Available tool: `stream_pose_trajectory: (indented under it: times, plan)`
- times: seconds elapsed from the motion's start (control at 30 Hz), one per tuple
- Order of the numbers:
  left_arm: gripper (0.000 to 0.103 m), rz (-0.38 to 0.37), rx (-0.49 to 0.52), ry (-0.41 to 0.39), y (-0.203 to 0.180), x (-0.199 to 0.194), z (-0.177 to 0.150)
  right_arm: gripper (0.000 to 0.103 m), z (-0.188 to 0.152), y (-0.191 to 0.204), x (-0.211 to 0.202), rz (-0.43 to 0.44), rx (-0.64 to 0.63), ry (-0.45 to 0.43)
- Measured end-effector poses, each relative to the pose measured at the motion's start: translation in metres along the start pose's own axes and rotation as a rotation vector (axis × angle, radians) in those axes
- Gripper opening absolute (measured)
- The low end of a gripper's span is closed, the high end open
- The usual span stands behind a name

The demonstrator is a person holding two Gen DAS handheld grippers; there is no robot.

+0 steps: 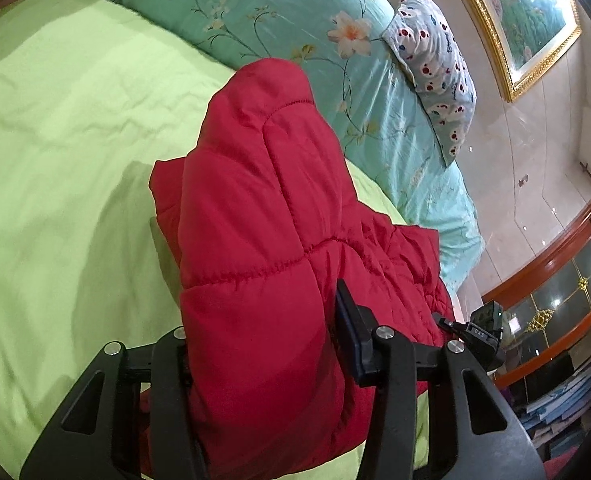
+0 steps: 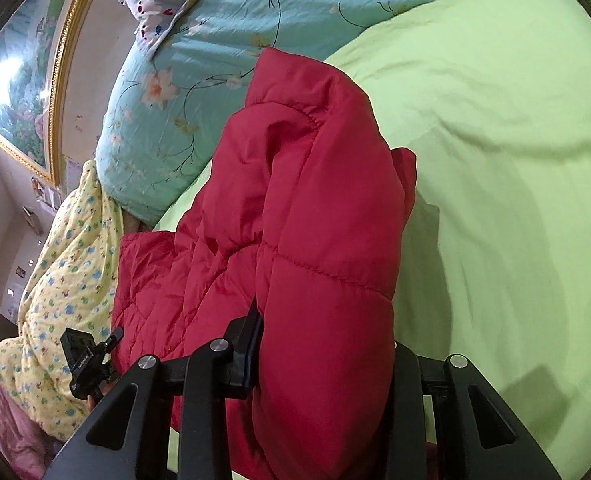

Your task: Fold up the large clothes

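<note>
Red quilted jacket [image 1: 255, 220] clamped by left tool [image 1: 263, 344] and right tool [image 2: 323, 360].

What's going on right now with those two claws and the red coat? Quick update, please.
Left gripper shut on red quilted jacket. Right gripper shut on it too. Jacket bunched over green bedsheet. Nothing in the way.
</note>
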State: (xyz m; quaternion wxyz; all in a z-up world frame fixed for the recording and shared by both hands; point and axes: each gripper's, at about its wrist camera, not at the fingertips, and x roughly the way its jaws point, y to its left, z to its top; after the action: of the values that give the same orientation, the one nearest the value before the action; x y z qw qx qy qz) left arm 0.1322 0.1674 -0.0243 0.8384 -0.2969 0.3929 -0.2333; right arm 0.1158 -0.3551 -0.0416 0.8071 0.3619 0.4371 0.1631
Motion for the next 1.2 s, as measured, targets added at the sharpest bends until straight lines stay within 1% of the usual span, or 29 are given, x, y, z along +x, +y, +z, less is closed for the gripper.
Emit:
stream_pose_trajectory:
  times: [0.13,0.3,0.4,0.43,0.5,0.53,0.57,0.63,0.67,0.8,0.9,0.97,1.07,1.2]
  plan:
    - [0.045,0.019,0.007,-0.002,0.004,-0.006,-0.013,0.035,-0.016,0.001,-0.009,0.006,0.001,-0.002]
    - [0.045,0.121,0.054,-0.020,0.004,0.004,-0.020,0.037,-0.021,0.001,-0.004,-0.036,-0.019,-0.024]
    - [0.049,0.190,0.099,-0.039,-0.002,0.013,-0.020,0.042,-0.022,-0.001,0.001,-0.066,-0.029,-0.042]
    - [0.052,0.216,0.113,-0.044,-0.004,0.016,-0.020,0.044,-0.022,-0.003,0.003,-0.072,-0.026,-0.047]
    - [0.059,0.257,0.129,-0.057,-0.005,0.021,-0.020,0.048,-0.022,-0.007,0.005,-0.081,-0.019,-0.057]
    - [0.068,0.285,0.131,-0.059,-0.004,0.024,-0.020,0.050,-0.023,-0.008,0.006,-0.087,-0.011,-0.063]
    - [0.075,0.317,0.129,-0.064,-0.003,0.025,-0.021,0.052,-0.023,-0.010,0.006,-0.091,-0.007,-0.066]
    - [0.081,0.345,0.120,-0.076,-0.002,0.024,-0.021,0.059,-0.025,-0.011,0.004,-0.107,-0.003,-0.074]
    - [0.084,0.361,0.118,-0.082,-0.001,0.021,-0.021,0.061,-0.026,-0.010,0.003,-0.114,-0.006,-0.078]
    - [0.084,0.427,0.148,-0.125,-0.011,0.002,-0.025,0.064,-0.028,-0.005,-0.005,-0.147,-0.008,-0.090]
    - [0.084,0.458,0.167,-0.170,-0.018,-0.017,-0.029,0.066,-0.030,-0.001,-0.019,-0.165,-0.019,-0.124]
    - [0.084,0.463,0.167,-0.193,-0.022,-0.028,-0.030,0.068,-0.033,0.003,-0.030,-0.180,-0.023,-0.161]
    - [0.084,0.447,0.175,-0.195,-0.029,-0.035,-0.034,0.069,-0.038,0.010,-0.047,-0.198,-0.040,-0.209]
    - [0.084,0.435,0.215,-0.168,-0.045,-0.033,-0.041,0.069,-0.045,0.028,-0.062,-0.241,-0.103,-0.255]
